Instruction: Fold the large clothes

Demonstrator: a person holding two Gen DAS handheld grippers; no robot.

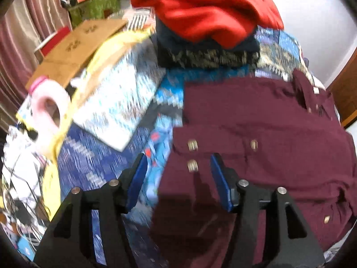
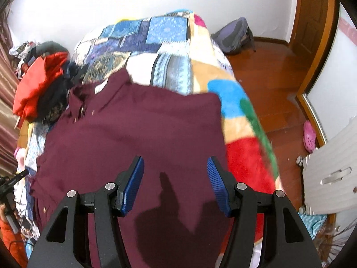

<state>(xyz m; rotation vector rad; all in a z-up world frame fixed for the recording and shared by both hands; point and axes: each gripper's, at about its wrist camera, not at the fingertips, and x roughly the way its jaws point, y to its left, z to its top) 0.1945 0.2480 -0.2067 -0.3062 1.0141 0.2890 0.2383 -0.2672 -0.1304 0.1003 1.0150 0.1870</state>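
Maroon cloth, a large buttoned shirt (image 2: 138, 129), lies spread on the bed (image 2: 156, 29) over a patchwork quilt, its collar toward the far side near a pile of folded clothes topped by a red garment (image 1: 200, 11). The left hand-held gripper (image 1: 178, 178) hangs with its jaws apart over the shirt's left edge, close to a cuff or flap with pale buttons; nothing is between the blue pads. The right hand-held gripper (image 2: 175, 183) is likewise open and empty, poised over the near middle of the cloth, with the shirt's right edge just beyond. The fabric looks light, soft and limp, so it should drape and sag when lifted, and one layer may slip from another. A pinch at a hem, a seam or the doubled cuff would probably hold better than flat cloth, and buttons are best avoided, since the pads could slide off them.
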